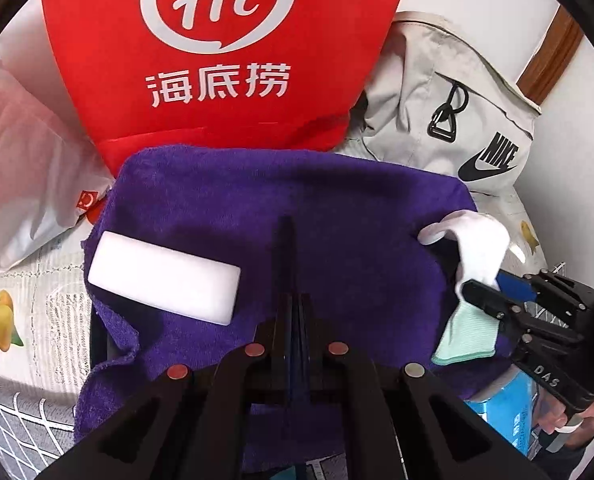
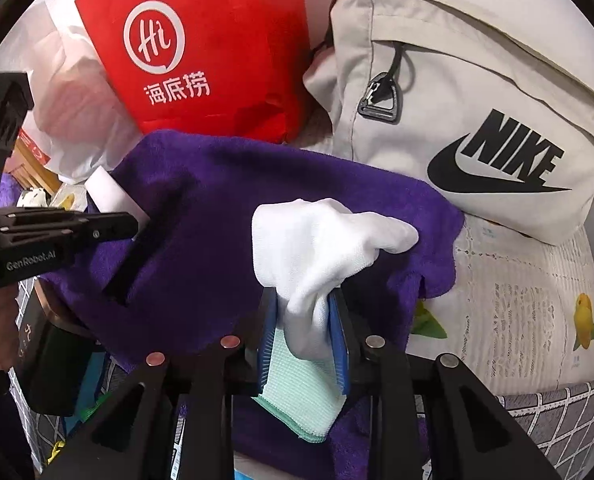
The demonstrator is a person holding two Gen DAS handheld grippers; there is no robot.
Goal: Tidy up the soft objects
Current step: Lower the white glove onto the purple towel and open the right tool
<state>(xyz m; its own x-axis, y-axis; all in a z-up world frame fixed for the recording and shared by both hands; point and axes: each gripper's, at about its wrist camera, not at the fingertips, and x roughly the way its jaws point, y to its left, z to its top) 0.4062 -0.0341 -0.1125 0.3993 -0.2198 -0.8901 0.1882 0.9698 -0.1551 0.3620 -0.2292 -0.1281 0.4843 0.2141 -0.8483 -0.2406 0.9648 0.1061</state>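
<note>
A: Where is the white glove?
B: Over the purple towel, clenched in the right gripper jaws; left gripper jaws closed, empty.
A: Progress?
B: Apparently midway; sponge already placed, glove pending.

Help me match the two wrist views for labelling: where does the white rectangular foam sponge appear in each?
Left wrist: white rectangular foam sponge lies left of centre on the purple terry towel.
Right wrist: sponge at far left, partly hidden by the left gripper.
Shared landmark: red bag.

towel purple | glove white (cuff seemingly mint) | bag red
</note>
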